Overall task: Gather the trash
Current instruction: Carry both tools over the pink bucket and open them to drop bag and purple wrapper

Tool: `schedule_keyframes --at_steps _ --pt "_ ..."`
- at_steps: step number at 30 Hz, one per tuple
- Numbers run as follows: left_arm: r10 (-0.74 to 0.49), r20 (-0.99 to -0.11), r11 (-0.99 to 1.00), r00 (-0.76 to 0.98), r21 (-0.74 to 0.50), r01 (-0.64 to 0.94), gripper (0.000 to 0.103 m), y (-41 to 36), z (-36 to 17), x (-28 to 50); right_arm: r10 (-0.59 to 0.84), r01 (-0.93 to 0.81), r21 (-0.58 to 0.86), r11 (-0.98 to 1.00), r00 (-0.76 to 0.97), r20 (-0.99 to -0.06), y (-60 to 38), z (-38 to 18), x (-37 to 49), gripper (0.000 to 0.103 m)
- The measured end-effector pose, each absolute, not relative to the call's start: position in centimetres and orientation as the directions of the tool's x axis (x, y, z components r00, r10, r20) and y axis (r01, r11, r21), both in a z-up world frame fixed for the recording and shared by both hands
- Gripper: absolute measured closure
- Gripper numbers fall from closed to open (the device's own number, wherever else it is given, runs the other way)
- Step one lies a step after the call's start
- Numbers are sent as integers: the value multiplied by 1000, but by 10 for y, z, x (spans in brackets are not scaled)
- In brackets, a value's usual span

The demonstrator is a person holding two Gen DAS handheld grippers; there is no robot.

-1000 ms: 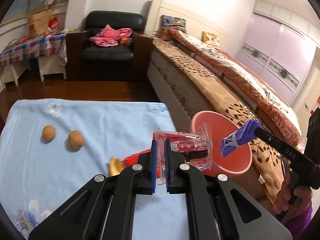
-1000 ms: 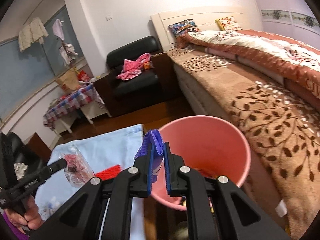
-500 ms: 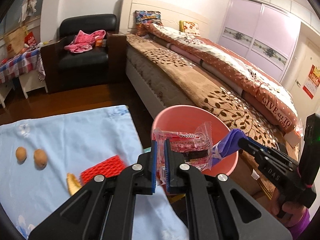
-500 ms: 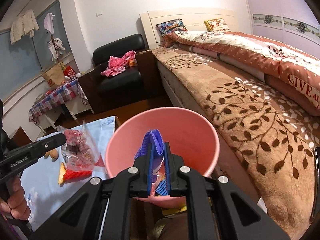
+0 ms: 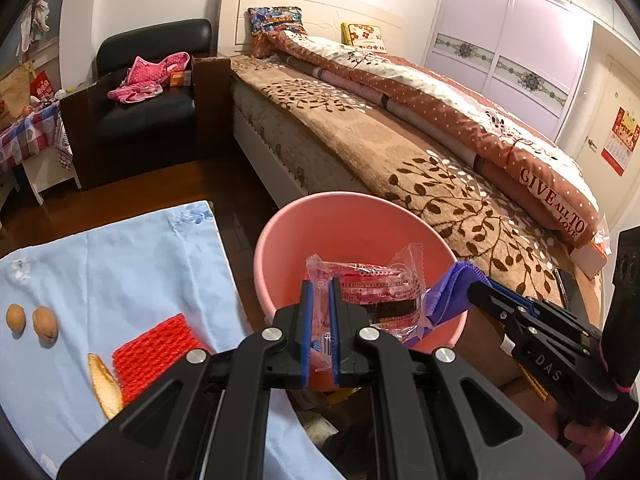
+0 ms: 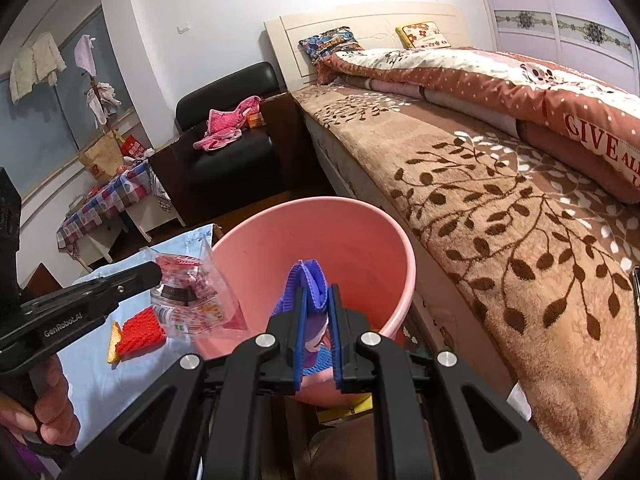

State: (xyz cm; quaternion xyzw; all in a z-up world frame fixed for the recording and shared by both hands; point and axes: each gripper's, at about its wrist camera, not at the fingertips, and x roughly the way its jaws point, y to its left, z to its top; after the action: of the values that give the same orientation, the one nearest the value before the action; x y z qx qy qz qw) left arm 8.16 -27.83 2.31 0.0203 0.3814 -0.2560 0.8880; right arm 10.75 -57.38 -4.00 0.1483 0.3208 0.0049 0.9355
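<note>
A pink bucket stands on the floor between the blue-clothed table and the bed. My left gripper is shut on a clear red snack wrapper, held over the bucket's near rim. My right gripper is shut on a purple wrapper, held over the bucket's mouth. In the left wrist view the right gripper comes in from the right; in the right wrist view the left gripper comes in from the left.
On the light blue tablecloth lie a red foam net, a yellowish peel and two brown nuts. The bed runs along the right. A black armchair with pink clothes stands behind.
Both grippers have moved from over the table's edge to over the pink bucket, each still holding its wrapper. The bucket now looms larger and nearer in both views.
</note>
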Motion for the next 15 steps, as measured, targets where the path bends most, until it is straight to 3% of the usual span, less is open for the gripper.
schedule_keyframes --at_steps 2,4,10,15 --pt "-445 -687 865 574 -163 475 97 -281 21 82 107 87 284 955 792 -601 -575 -42 109 93" --pt "-449 -686 864 572 -169 475 86 -280 20 82 110 87 288 954 791 -602 -576 -43 110 93" --pt "-435 -699 873 568 -172 456 69 -280 16 85 112 89 291 952 786 -608 -576 -46 111 93" --pt "-438 -698 875 567 -186 447 68 -276 16 85 115 91 297 951 786 -608 -577 -47 113 92"
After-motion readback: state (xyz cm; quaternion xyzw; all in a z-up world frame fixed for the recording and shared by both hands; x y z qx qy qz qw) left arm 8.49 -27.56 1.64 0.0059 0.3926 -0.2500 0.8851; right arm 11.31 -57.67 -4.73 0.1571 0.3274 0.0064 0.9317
